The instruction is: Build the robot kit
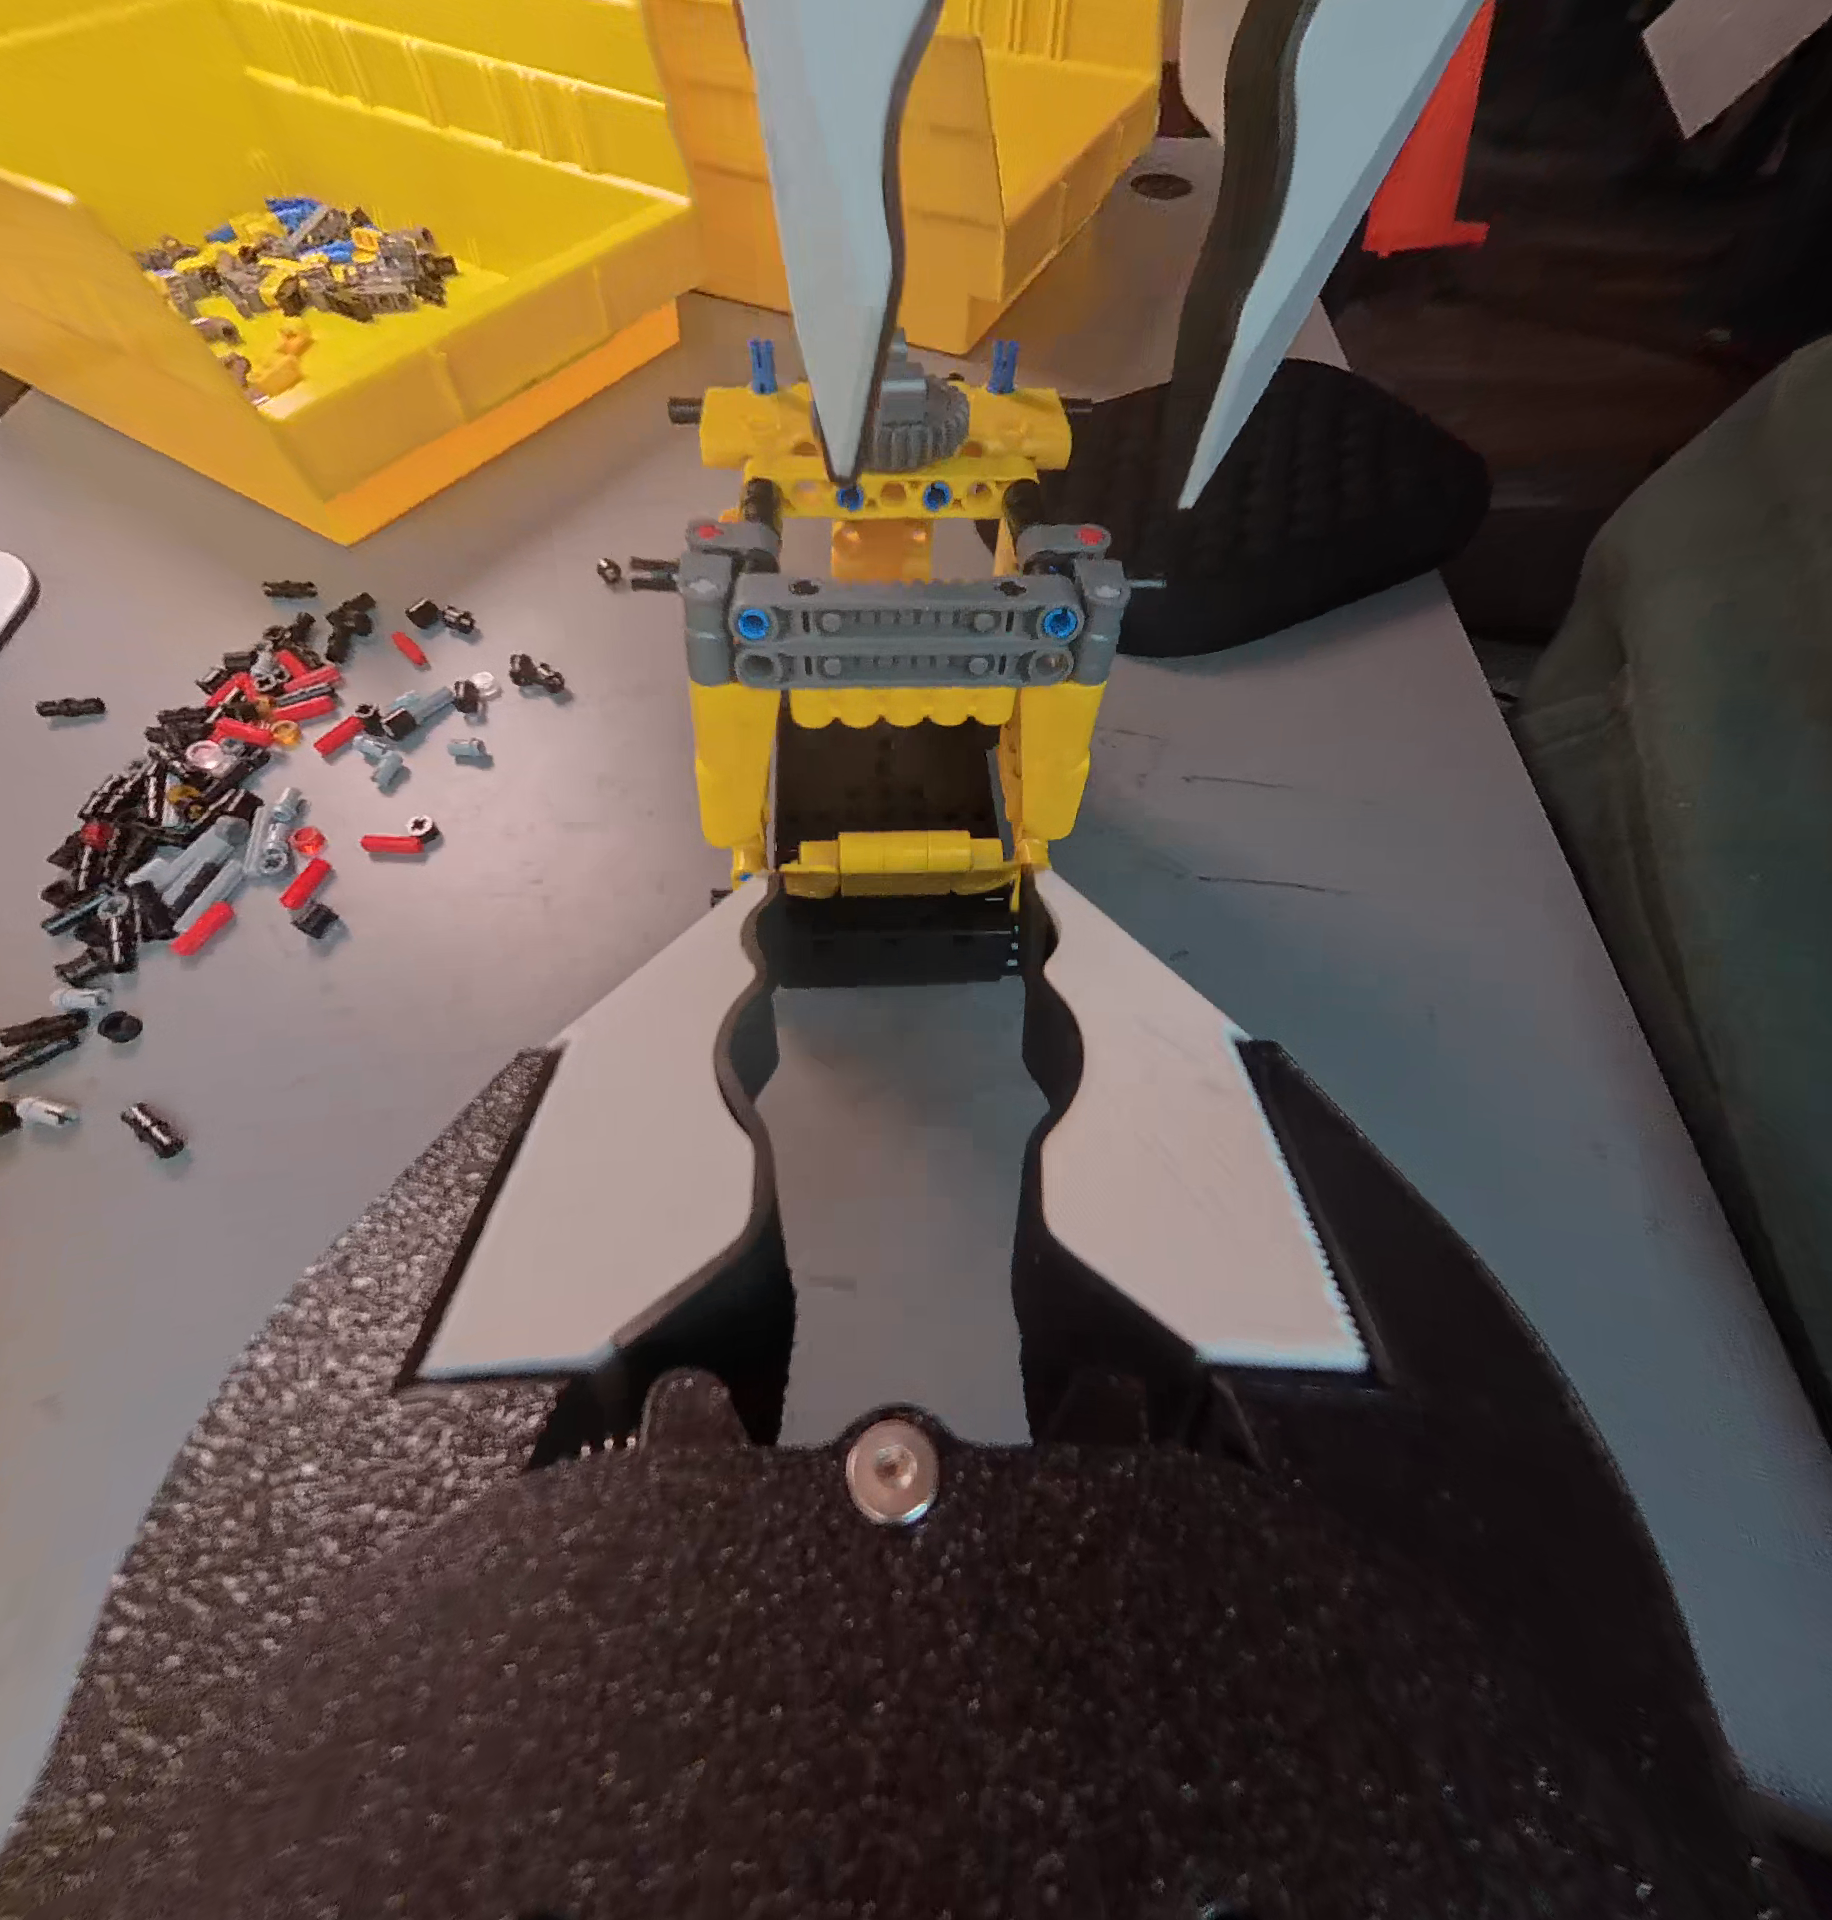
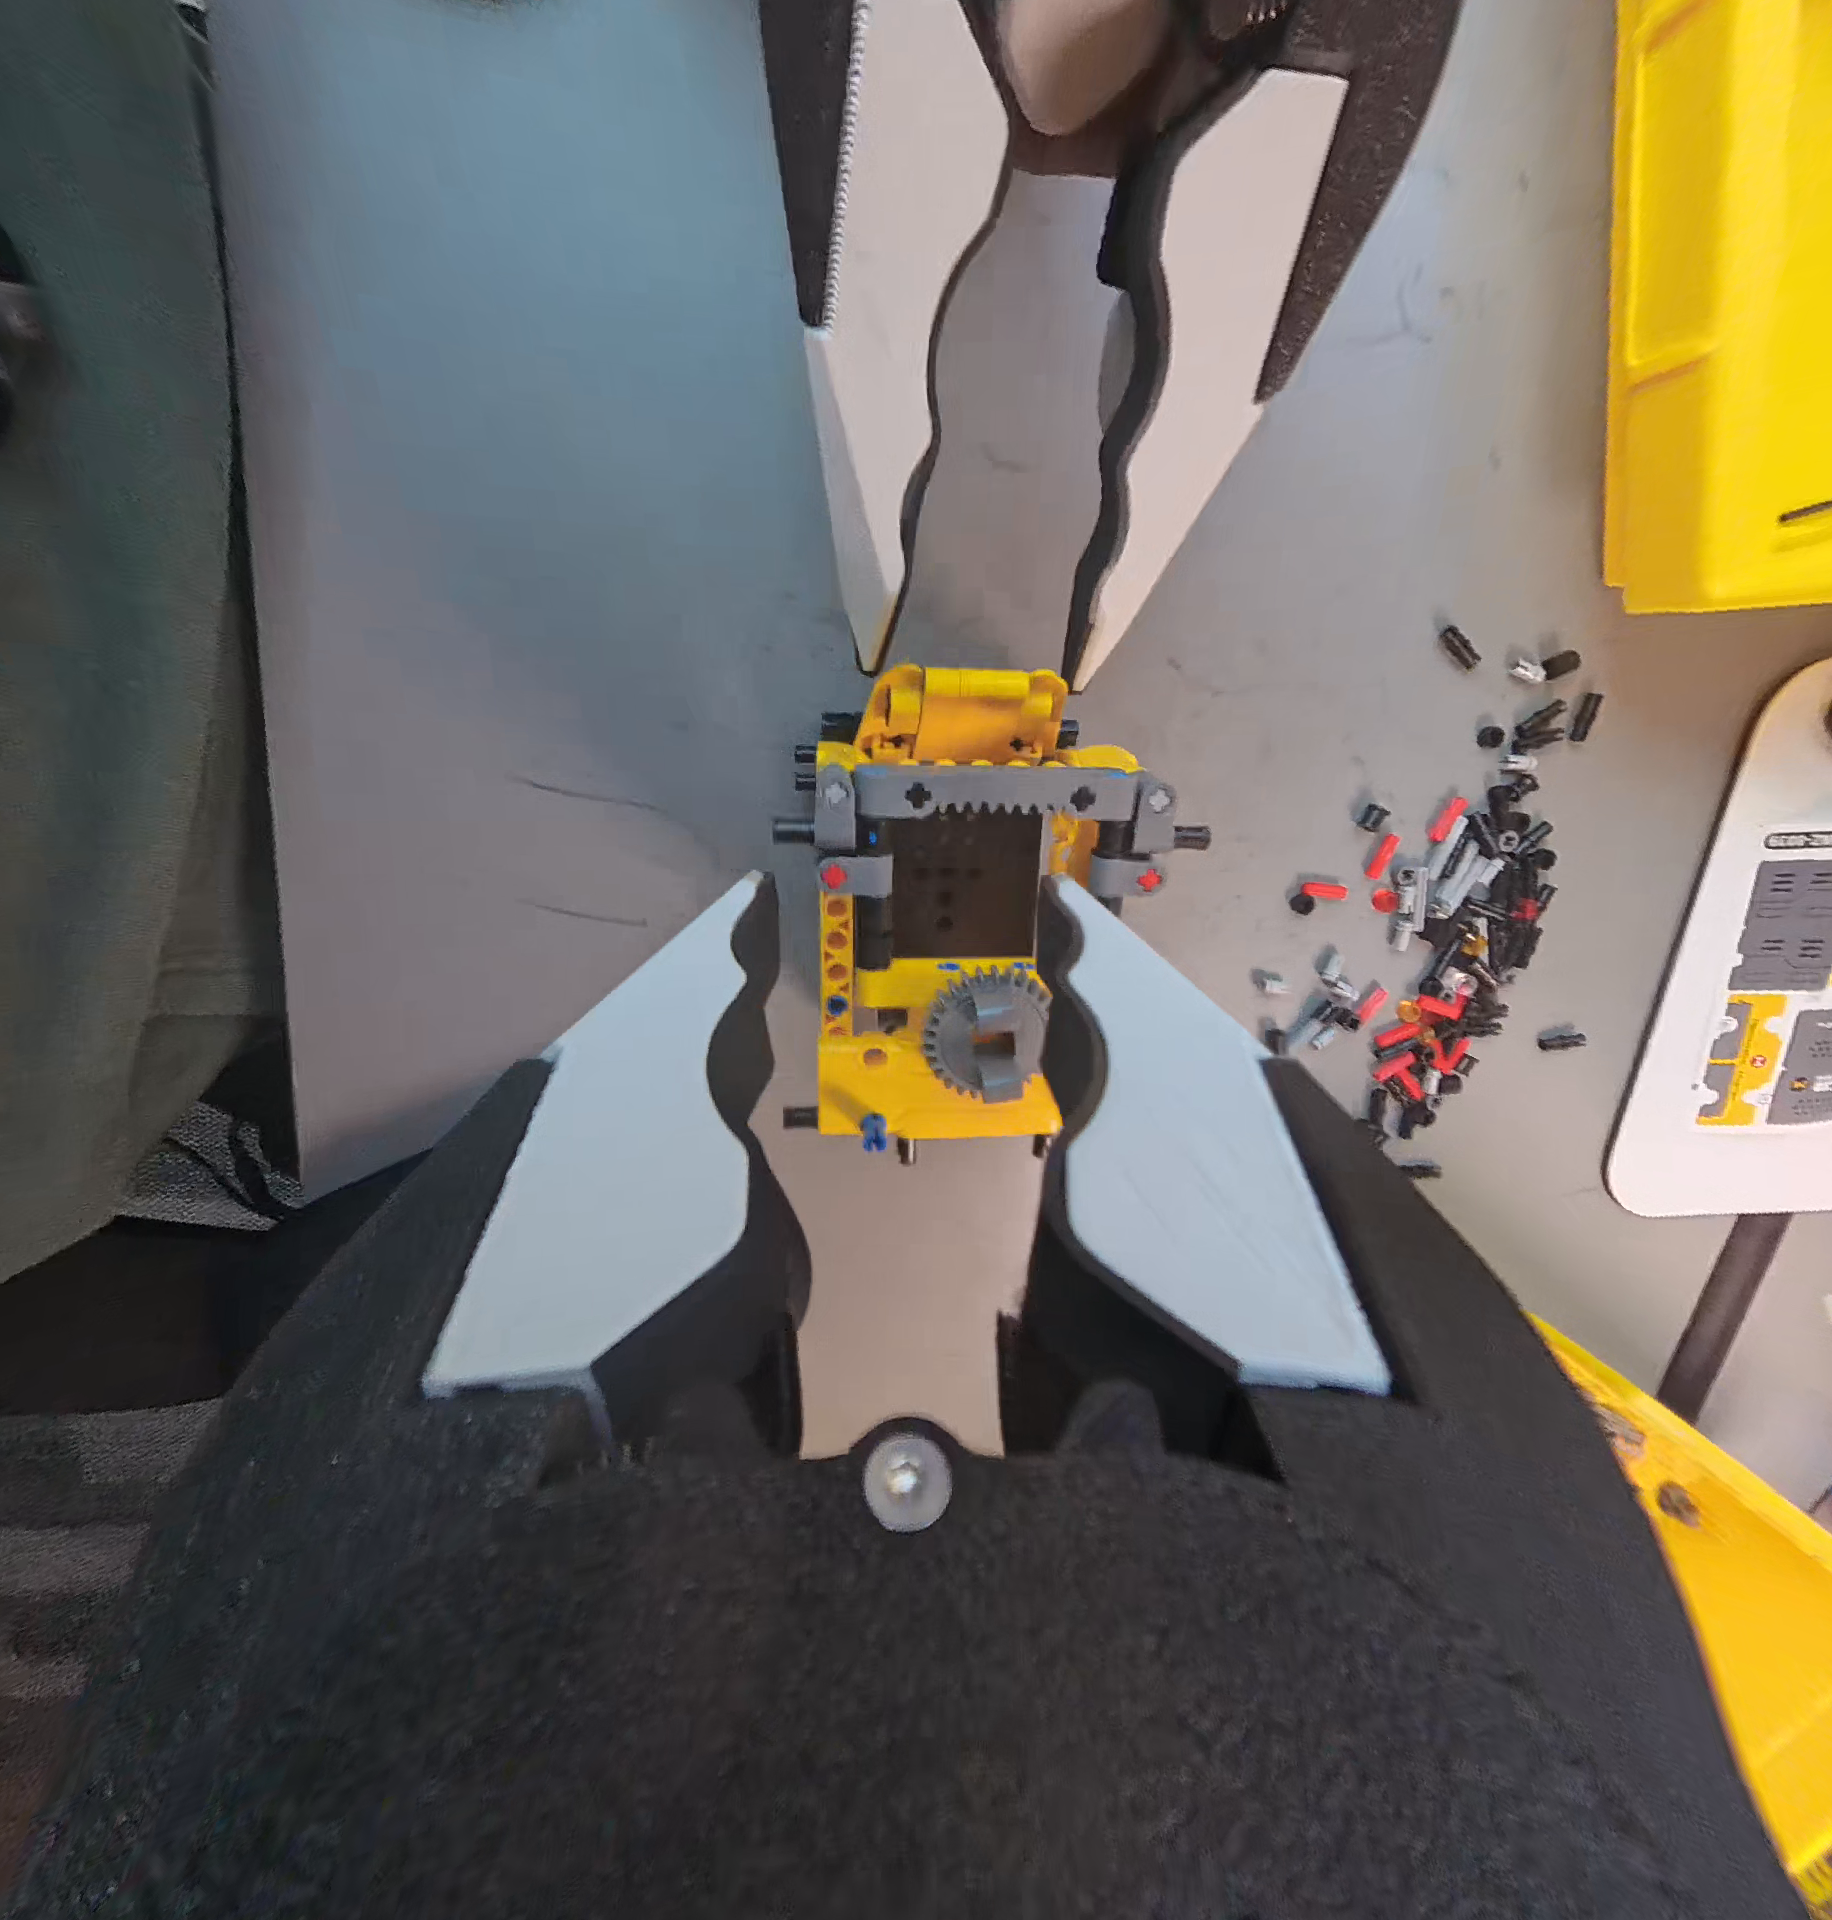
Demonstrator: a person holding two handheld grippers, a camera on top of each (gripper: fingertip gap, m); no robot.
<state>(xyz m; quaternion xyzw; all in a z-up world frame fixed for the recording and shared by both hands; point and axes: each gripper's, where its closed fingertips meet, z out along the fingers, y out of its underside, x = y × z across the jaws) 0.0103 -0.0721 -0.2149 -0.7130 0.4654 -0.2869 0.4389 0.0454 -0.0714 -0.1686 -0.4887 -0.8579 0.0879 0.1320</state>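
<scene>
A yellow, grey and black brick-built model stands on the grey table, with a grey gear at its far end. My left gripper is shut on the model's near yellow and black end. In the right wrist view the model lies between my right gripper's spread fingers, gear nearest. The right gripper is open. It comes in from above in the left wrist view, one fingertip on the yellow beam, the other out to the side. The left gripper holds the far end.
Yellow bins stand at the back left, one with small parts inside. A pile of loose black, red and grey pieces lies left of the model. A white printed sheet lies beyond the pile. The table edge and grey-green cloth are on the right. About 7 cm separates my left fingertips from my right.
</scene>
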